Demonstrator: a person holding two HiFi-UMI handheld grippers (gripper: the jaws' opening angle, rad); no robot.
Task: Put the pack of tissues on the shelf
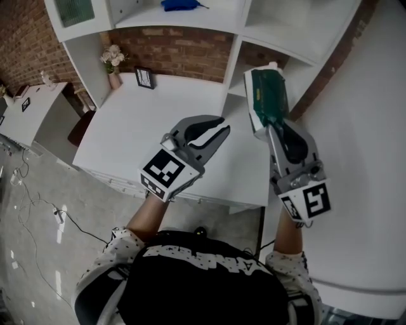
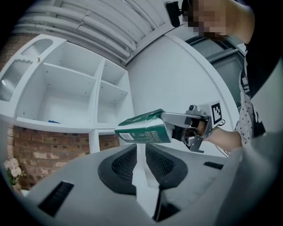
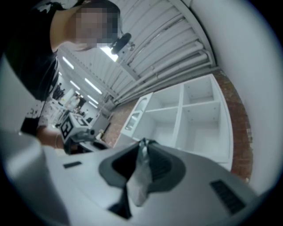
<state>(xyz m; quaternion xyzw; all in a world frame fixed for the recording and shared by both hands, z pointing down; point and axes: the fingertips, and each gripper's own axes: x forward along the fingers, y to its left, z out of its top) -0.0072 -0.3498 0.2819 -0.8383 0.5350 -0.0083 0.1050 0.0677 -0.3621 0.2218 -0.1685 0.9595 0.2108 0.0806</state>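
The pack of tissues (image 1: pixel 266 94) is green with a white end. It hangs in the air in front of the white shelf unit (image 1: pixel 209 19), above the right edge of the white table (image 1: pixel 146 120). My right gripper (image 1: pixel 265 125) is shut on its near end; in the right gripper view a strip of the wrapper (image 3: pixel 140 174) is pinched between the pads. My left gripper (image 1: pixel 219 129) hovers to the left of the pack, its jaws slightly apart with nothing between them. The left gripper view shows the pack (image 2: pixel 143 129) held level beyond my left gripper (image 2: pixel 139 154), with the shelf compartments (image 2: pixel 84 88) behind.
A blue object (image 1: pixel 182 5) lies on a shelf board. A vase of flowers (image 1: pixel 113 63) and a small picture frame (image 1: pixel 144 77) stand at the table's back left against the brick wall. A large white rounded surface (image 1: pixel 368 165) fills the right side.
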